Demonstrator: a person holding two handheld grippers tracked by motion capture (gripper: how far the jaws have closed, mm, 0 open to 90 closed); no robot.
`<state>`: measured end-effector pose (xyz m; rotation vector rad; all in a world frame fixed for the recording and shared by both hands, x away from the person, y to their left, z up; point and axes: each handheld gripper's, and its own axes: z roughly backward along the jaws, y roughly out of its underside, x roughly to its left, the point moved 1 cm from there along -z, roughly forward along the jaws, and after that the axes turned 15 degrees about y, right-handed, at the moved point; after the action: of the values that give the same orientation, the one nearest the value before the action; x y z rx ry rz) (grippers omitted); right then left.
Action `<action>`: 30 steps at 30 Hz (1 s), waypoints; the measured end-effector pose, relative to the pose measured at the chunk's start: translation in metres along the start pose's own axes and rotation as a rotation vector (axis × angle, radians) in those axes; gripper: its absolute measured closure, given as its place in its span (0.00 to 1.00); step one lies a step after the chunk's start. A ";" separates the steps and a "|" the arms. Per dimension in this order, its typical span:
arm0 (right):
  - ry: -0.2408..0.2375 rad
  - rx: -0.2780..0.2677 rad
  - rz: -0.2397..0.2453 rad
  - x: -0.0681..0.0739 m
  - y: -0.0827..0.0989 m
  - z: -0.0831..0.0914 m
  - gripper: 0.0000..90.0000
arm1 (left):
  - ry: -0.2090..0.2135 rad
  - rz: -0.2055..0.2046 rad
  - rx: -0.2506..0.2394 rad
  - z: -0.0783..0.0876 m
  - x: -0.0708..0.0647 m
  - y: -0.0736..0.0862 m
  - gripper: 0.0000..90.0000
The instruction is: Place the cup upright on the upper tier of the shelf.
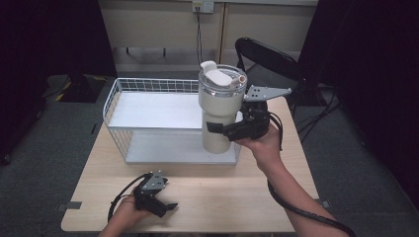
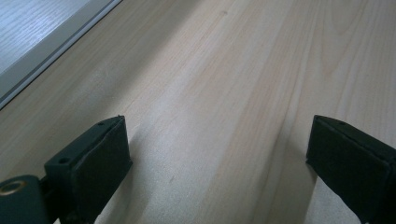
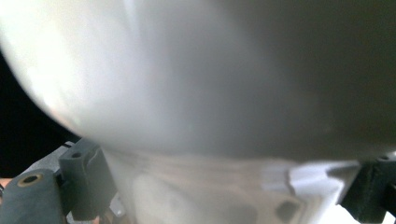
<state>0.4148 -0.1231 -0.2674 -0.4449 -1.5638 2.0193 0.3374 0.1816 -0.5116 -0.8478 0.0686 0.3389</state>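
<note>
Your right gripper [image 1: 223, 129] clamps tall cream insulated tumbler [image 1: 221, 106], frame centre, at white wire basket [image 1: 112, 101] front; placement unfinished. Left gripper [image 1: 165, 207] wide, idle, lower left.

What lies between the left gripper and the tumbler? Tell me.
Bare wooden table, then the front edge of the white wire rack. The high view shows the left gripper open, and the right gripper clamps the tumbler.

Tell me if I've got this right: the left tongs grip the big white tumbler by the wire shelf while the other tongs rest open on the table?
Not quite: the sides are swapped. In the high view the right tongs grip the white tumbler by the wire shelf, while the left tongs rest open on the table.
</note>
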 end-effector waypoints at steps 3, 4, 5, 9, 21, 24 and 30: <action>0.002 -0.001 -0.010 -0.001 -0.002 -0.002 0.11 | 0.000 0.000 0.000 0.000 0.000 0.000 0.06; 0.003 0.001 -0.012 -0.001 -0.003 -0.003 0.11 | 0.000 0.000 0.000 0.000 0.000 0.000 0.06; 0.011 -0.001 -0.013 -0.002 -0.004 -0.004 0.11 | 0.000 0.000 0.000 0.000 0.000 0.000 0.06; 0.025 0.002 -0.011 -0.006 -0.008 -0.007 0.11 | 0.000 0.000 -0.001 0.000 0.000 0.000 0.06; 0.073 0.002 -0.008 -0.015 -0.020 -0.022 0.11 | 0.002 0.000 0.002 0.000 0.000 0.000 0.06; 0.084 -0.004 -0.017 -0.018 -0.020 -0.027 0.11 | 0.002 0.001 0.001 0.000 0.000 0.000 0.06; 0.112 -0.024 -0.033 -0.023 -0.023 -0.036 0.11 | 0.001 0.001 0.001 0.000 0.000 0.000 0.06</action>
<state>0.4580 -0.1044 -0.2571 -0.5287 -1.5191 1.9193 0.3374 0.1816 -0.5115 -0.8472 0.0704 0.3391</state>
